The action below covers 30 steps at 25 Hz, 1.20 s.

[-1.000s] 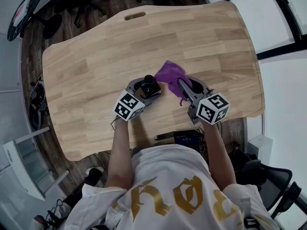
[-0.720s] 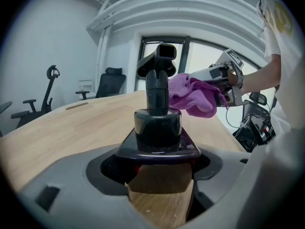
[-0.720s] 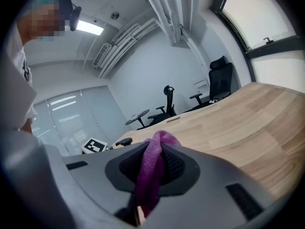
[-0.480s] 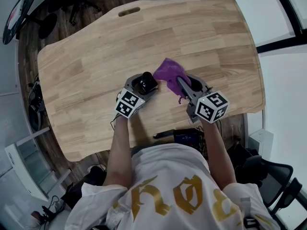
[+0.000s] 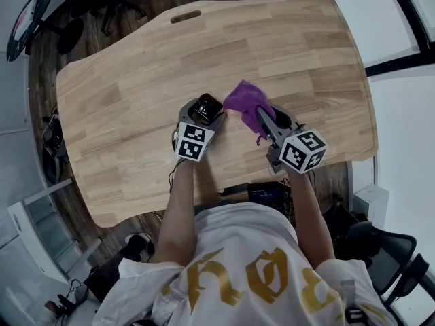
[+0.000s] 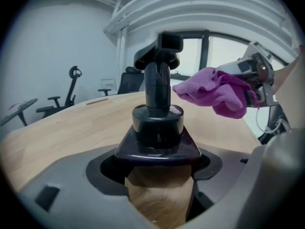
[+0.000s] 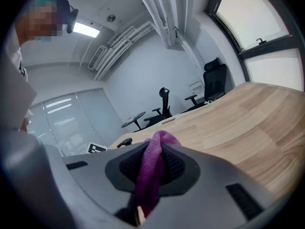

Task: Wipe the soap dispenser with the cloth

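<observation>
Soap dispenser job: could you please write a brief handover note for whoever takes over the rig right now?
Left gripper: shut on the soap dispenser, pump upright.
Right gripper: shut on the purple cloth.
The cloth is bunched just beside the pump head, over the wooden table; contact unclear.
Done: both things gripped.
Left: wipe the dispenser; how much is already wiped cannot be told.

Pale wooden table [image 5: 122,87], slot [image 5: 191,16] near far edge
</observation>
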Each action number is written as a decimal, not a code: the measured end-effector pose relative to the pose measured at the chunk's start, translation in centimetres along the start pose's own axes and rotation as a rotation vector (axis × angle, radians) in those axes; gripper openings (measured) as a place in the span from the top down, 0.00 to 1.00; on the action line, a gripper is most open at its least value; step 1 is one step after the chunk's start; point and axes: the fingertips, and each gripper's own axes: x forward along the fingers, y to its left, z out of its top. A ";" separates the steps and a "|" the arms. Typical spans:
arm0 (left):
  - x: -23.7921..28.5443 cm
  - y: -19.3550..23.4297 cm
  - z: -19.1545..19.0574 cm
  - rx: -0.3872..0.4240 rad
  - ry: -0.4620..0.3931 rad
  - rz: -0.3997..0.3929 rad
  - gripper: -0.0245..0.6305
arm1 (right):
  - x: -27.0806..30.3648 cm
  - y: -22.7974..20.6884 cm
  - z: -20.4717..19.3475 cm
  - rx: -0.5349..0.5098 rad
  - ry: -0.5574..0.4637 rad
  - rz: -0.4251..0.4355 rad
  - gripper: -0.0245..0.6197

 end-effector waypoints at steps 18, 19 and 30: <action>0.9 0.3 -2.1 -0.180 0.210 0.056 0.41 | -1.5 1.4 1.5 -0.003 -0.058 0.003 0.88; 0.7 0.2 -2.0 -0.190 0.212 0.038 0.41 | -1.6 1.4 1.5 -0.002 -0.061 0.001 0.88; -2.4 -2.4 -3.0 -0.252 0.203 -0.060 0.41 | -2.5 2.1 1.8 0.007 -0.086 -0.002 0.88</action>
